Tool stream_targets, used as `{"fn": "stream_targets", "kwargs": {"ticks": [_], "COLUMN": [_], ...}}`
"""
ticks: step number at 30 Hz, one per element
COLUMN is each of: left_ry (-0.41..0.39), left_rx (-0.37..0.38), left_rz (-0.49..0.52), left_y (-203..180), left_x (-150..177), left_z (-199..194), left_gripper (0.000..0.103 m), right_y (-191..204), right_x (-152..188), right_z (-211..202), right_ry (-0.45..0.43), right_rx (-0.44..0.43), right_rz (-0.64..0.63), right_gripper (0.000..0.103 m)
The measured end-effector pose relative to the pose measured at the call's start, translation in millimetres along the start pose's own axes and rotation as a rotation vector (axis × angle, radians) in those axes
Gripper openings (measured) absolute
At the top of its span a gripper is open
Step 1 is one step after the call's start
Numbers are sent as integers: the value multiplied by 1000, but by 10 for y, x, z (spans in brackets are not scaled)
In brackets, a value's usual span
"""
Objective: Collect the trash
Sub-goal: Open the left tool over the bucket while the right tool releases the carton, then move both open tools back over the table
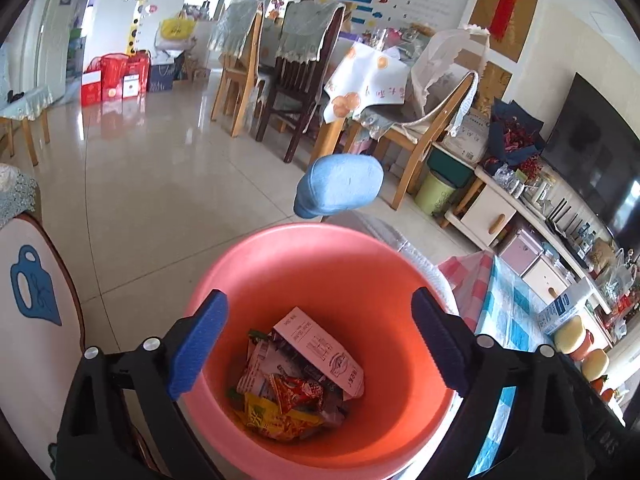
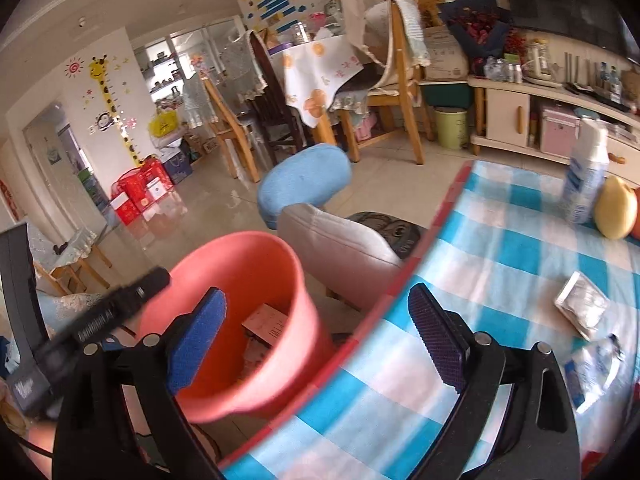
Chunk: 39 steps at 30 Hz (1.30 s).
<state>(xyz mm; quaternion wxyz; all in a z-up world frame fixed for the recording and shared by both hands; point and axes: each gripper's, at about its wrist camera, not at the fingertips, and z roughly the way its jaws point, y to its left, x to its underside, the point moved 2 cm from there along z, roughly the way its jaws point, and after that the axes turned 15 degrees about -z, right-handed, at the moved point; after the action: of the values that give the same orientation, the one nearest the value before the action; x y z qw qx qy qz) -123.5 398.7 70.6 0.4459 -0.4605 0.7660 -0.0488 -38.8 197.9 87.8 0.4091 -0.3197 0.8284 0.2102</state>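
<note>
A pink trash bin (image 1: pixel 320 256) stands on the floor beside the table; it also shows in the right wrist view (image 2: pixel 248 256). Inside lie several wrappers (image 1: pixel 292 400) and a white carton (image 1: pixel 320 350). My left gripper (image 1: pixel 320 344) hangs open and empty right above the bin's mouth. My right gripper (image 2: pixel 316 340) is open and empty over the table's edge, next to the bin. A white crumpled packet (image 2: pixel 582 310) and a clear plastic wrapper (image 2: pixel 592 364) lie on the blue checked tablecloth (image 2: pixel 480 248) to its right.
A blue round stool (image 1: pixel 340 190) and a grey cushioned seat (image 2: pixel 336 248) stand just beyond the bin. A white bottle (image 2: pixel 584 172) and yellow fruit (image 2: pixel 614 208) are at the table's far side. Dining chairs (image 1: pixel 296 80), a TV cabinet (image 1: pixel 520 216) and tiled floor lie behind.
</note>
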Motion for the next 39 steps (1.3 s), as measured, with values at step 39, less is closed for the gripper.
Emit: {"fn": "stream_targets", "kwargs": {"ticks": [39], "left_ry": [43], "left_rx": [230], "left_rz": [571], "left_y": [-1665], "left_x": [1394], "left_z": [-427], "left_gripper": [94], "right_y": [-1229], "right_x": [1271], "right_z": [-1583], "right_ry": [-3], "right_rx": [360], "right_rz": [-63], "right_gripper": [99]}}
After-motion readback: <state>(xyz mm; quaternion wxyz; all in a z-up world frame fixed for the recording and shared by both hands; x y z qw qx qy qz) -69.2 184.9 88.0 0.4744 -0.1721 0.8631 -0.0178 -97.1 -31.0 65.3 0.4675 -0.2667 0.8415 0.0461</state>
